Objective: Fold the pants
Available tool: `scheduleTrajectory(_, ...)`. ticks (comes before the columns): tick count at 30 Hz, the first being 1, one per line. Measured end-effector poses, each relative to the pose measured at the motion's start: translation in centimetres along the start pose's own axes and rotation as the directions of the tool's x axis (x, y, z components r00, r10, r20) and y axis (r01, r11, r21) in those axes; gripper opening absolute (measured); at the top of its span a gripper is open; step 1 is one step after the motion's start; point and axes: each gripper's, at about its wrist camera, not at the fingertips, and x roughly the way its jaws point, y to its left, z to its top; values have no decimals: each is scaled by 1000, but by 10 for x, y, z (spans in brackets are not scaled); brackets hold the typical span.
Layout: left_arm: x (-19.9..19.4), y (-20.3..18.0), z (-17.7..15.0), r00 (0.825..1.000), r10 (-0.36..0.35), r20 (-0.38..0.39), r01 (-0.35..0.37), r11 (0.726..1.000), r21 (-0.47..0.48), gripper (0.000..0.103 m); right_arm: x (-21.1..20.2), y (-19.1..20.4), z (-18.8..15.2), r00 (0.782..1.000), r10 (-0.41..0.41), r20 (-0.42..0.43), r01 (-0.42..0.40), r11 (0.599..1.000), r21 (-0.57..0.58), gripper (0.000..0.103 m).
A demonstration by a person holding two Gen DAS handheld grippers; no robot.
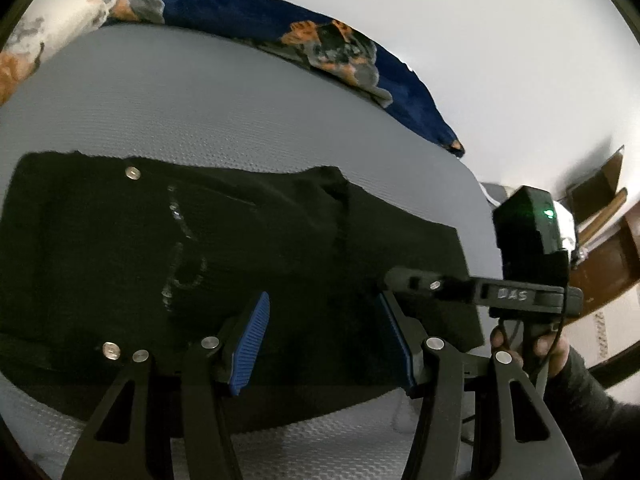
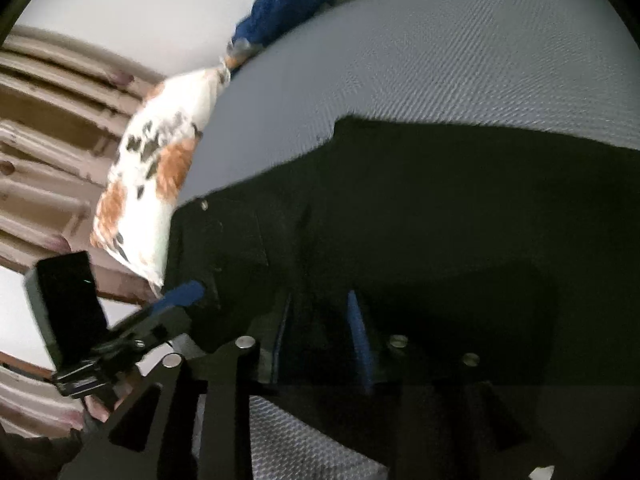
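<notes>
Looking along the left gripper (image 1: pixel 324 340), its fingers stand apart and grip nothing, poised over the near edge of the black pants (image 1: pixel 168 248) folded on the bed (image 1: pixel 240 112); closing carelessly could drag layers askew. From the right gripper (image 2: pixel 320 336), the fingers are part-open over dark cloth, holding nothing; the fold may slump.

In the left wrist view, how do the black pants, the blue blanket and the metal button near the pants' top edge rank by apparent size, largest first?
1. black pants
2. blue blanket; it lies farther from the camera, so its real size may be greater than it looks
3. metal button
</notes>
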Motion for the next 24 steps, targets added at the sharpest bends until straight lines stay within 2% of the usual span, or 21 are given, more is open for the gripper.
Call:
scheduleTrajectory(3,9,-3,0,996,-79,-43,78,997,-22,56,-27,-10,-5,997,-29,73,27,999,19,37)
scheduleTrajectory(6,22,-7,0,982,-158,-100,153,987,-55,56,-49,-24,-13,991,-58,122,51,997,59,38)
scheduleTrajectory(9,40,-9,1,966,-207,-156,193,976,-100,56,-66,-39,-24,982,-91,164,73,991,111,41)
scheduleTrajectory(15,67,-4,0,947,-220,-233,179,966,-185,55,-83,-59,-42,968,-125,219,86,980,179,43)
scheduleTrajectory(20,84,-1,2,951,-185,-250,137,971,-197,55,-89,-70,-50,960,-123,253,68,974,214,43)
scheduleTrajectory(24,92,0,3,952,-201,-231,152,965,-213,54,-95,-77,-53,951,-131,279,69,972,224,45)
